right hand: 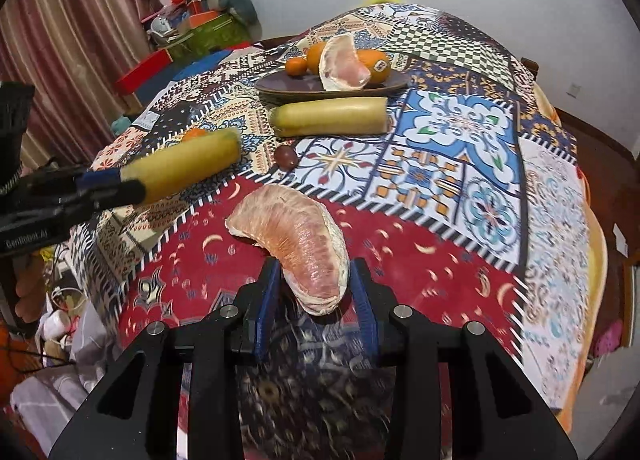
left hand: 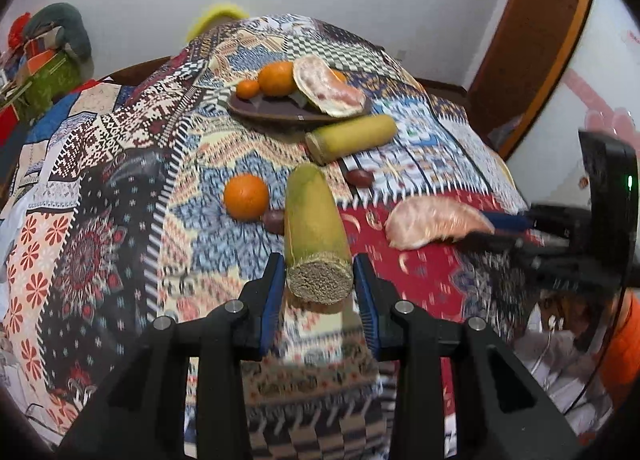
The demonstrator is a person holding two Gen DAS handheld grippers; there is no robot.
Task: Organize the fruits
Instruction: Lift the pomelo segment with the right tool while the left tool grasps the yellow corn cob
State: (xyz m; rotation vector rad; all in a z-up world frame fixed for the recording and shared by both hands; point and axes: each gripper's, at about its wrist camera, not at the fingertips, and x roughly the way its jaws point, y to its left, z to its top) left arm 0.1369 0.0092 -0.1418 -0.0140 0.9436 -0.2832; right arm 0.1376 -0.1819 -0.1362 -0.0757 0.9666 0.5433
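My left gripper [left hand: 320, 280] has its blue pads closed against the cut end of a yellow-green sugarcane piece [left hand: 314, 216]; its long axis runs straight away from me along the fingers, fibrous cut face toward the camera. From the right wrist view it looks raised above the cloth, though I cannot tell for sure.

My right gripper [right hand: 314, 284] is clamped on the near end of a pomelo segment [right hand: 294, 236], pink and membrane-streaked, curving away and to the left, far tip pointing left.

Just left of the cane sits a loose orange [left hand: 246, 196], with a dark date [left hand: 274, 220] between them, touching or nearly so. A second date [left hand: 360, 177] lies beyond on the right. Farther out, a second cane piece [left hand: 352, 137] lies crosswise just in front of the dark oval plate [left hand: 264, 110], which holds oranges [left hand: 276, 78] and another pomelo segment [left hand: 330, 88]. The patchwork tablecloth [left hand: 120, 164] has open room to my left; the right gripper is near the table's front edge.
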